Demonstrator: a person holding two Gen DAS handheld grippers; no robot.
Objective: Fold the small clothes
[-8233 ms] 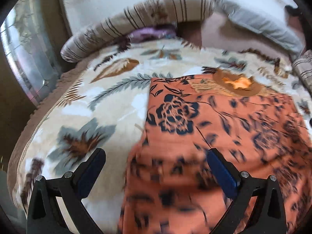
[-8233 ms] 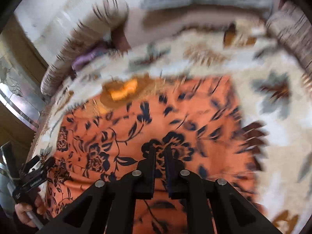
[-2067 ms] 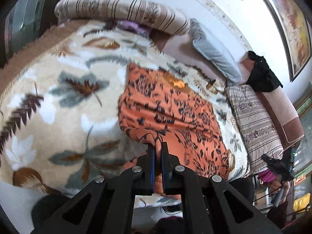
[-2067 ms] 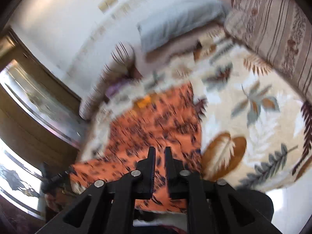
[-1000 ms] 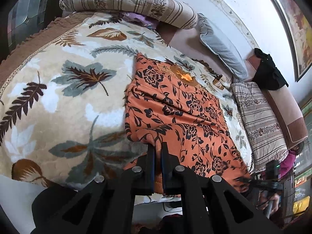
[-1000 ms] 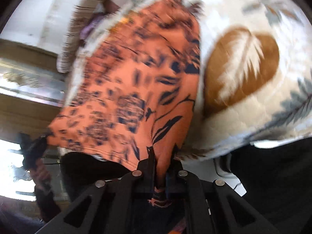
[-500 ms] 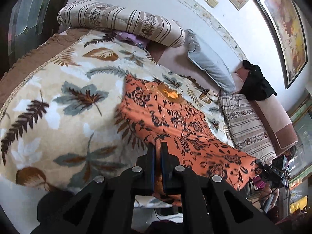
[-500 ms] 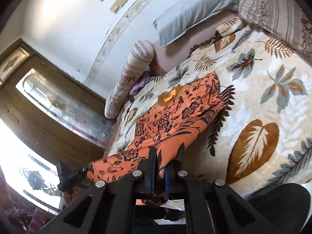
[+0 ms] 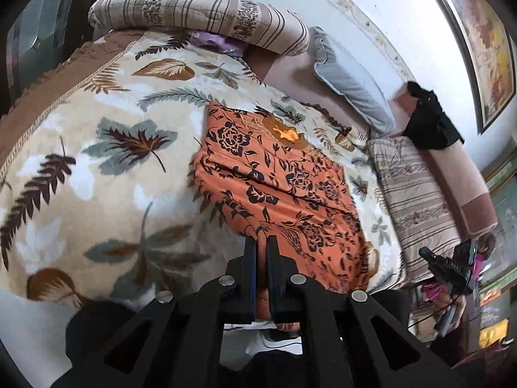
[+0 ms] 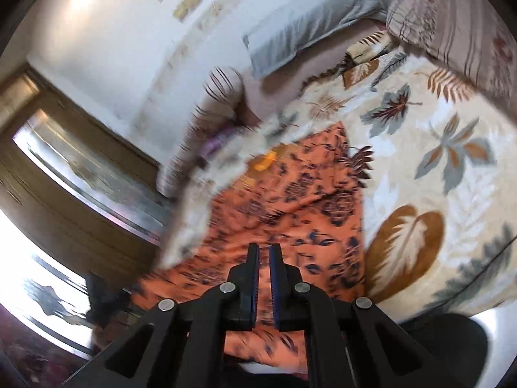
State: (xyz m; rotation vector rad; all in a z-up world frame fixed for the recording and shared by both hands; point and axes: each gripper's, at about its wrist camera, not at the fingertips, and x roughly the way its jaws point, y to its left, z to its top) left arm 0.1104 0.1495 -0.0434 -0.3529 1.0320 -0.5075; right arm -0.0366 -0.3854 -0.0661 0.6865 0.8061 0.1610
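Orange cloth with a dark blue-black flower print, a small garment (image 9: 274,174), lies lengthwise on the bed, on a cream fleece blanket printed with brown and grey-blue leaves (image 9: 97,148). Its neckline, with a brown collar patch and a bright orange spot, sits at the far end toward the pillows. The near hem is raised off the blanket at both corners.

Left gripper (image 9: 262,242): black, blue-padded jaws pressed almost together, pinching the near left corner of the garment; orange fabric runs down between the pads and hangs below them. A shallow crease crosses the cloth between the collar and the pinched corner.

Right gripper (image 10: 264,252): jaws likewise nearly closed, only a narrow slit between the blue pads. Orange fabric spreads directly ahead of the tips and also shows under the gripper body. This view is motion-blurred, but the cloth appears caught at the tips. In the left wrist view the same tool shows small at the right edge (image 9: 449,265), with a hand below it, just beside the garment's other near corner.

Around: a long striped beige-and-brown bolster (image 9: 200,13) at the head of the bed, a grey pillow (image 9: 352,87) beside it, a striped folded quilt (image 9: 413,197) along the bed's right side, a black garment (image 9: 429,119) draped on the pink bed frame, and a framed painting (image 9: 478,38) on the white wall. A wooden wardrobe with mirrored doors (image 10: 80,174) stands to the left of the bed.
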